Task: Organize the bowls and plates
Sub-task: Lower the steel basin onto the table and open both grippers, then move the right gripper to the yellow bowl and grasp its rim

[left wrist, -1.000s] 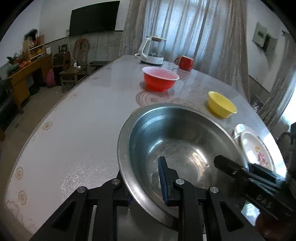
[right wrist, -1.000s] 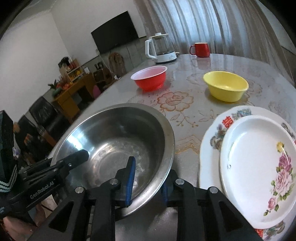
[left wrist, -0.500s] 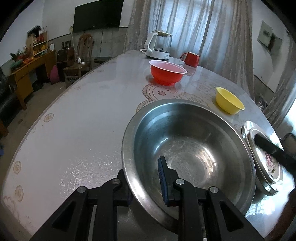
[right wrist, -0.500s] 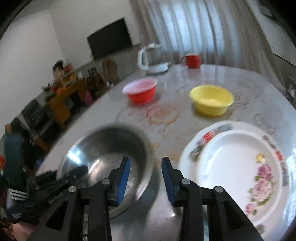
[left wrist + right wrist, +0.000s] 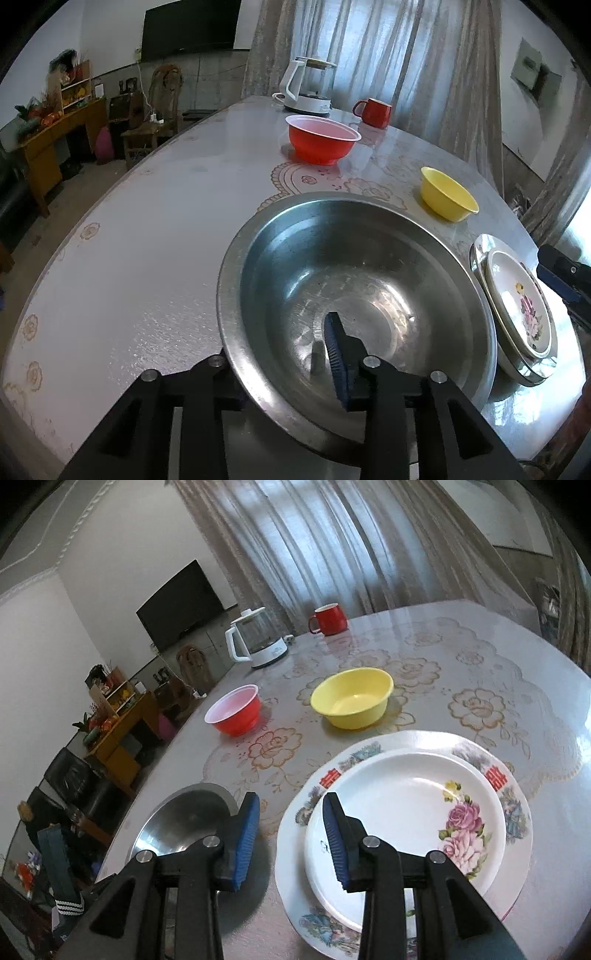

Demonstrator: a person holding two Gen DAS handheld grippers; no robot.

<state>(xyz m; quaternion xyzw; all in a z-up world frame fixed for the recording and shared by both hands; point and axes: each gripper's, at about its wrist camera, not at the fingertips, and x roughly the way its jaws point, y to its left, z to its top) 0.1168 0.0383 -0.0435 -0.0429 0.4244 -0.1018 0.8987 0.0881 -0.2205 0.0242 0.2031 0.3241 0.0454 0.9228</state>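
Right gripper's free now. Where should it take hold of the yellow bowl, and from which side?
Take the yellow bowl by its near rim, one jaw inside and one outside, coming from the plate side. It stands upright, open and empty, with thin flaring walls, too wide to span. The right gripper hovers open above the stacked plates, so it probably only needs to reach forward.

Bare bench (image 5: pixel 147 258) lies open to my left; the steel bowl (image 5: pixel 354 280), stacked plates (image 5: pixel 406 812) and yellow bowl (image 5: pixel 351 698) crowd the right.

Basin (image 5: pixel 354 280): bare metal, shiny, faintly scuffed. Red bowl (image 5: pixel 320 138) and yellow bowl (image 5: pixel 352 698): smooth plastic. Plates (image 5: pixel 410 812): glazed, glossy. Table (image 5: pixel 147 258): glossy, reflective.
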